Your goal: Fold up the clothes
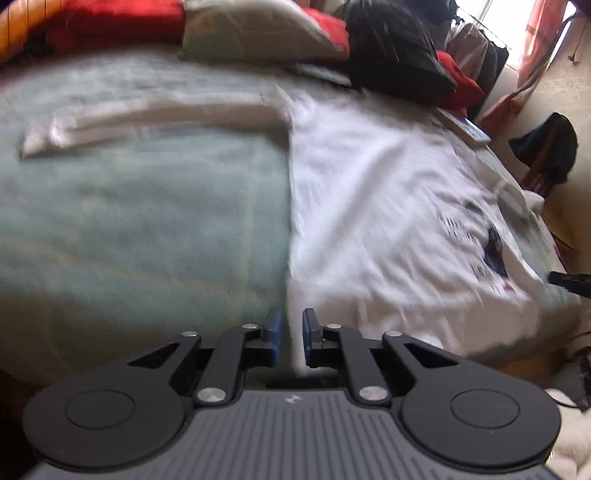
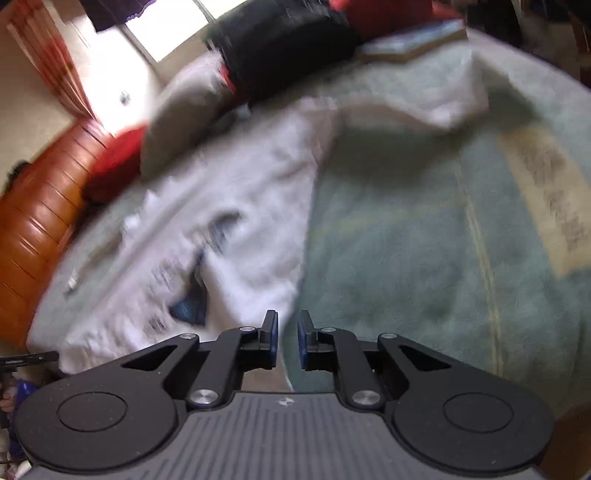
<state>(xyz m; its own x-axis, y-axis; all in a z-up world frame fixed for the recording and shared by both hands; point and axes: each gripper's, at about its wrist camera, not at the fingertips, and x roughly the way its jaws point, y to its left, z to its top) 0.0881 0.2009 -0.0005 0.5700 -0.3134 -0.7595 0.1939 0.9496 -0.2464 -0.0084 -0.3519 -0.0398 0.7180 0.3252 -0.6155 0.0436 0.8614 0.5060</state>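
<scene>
Left wrist: white shirt (image 1: 388,206), print perhaps lettering, blurred.

The bed is covered by a pale green blanket (image 1: 147,206) with thin yellowish stripes and a tan patterned band seen at one side (image 2: 546,199). A white shirt (image 1: 369,192) is spread on it, printed with dark blue and black marks (image 1: 495,254), too blurred to be read. Red cushions (image 1: 110,18), a beige pillow (image 1: 255,33) and a black bag (image 1: 395,48) are piled at the head. An orange-brown headboard (image 2: 40,206) and reddish-pink curtains (image 2: 51,62) are seen. Blue pads (image 1: 275,332) are fitted to black gripper fingers.
</scene>
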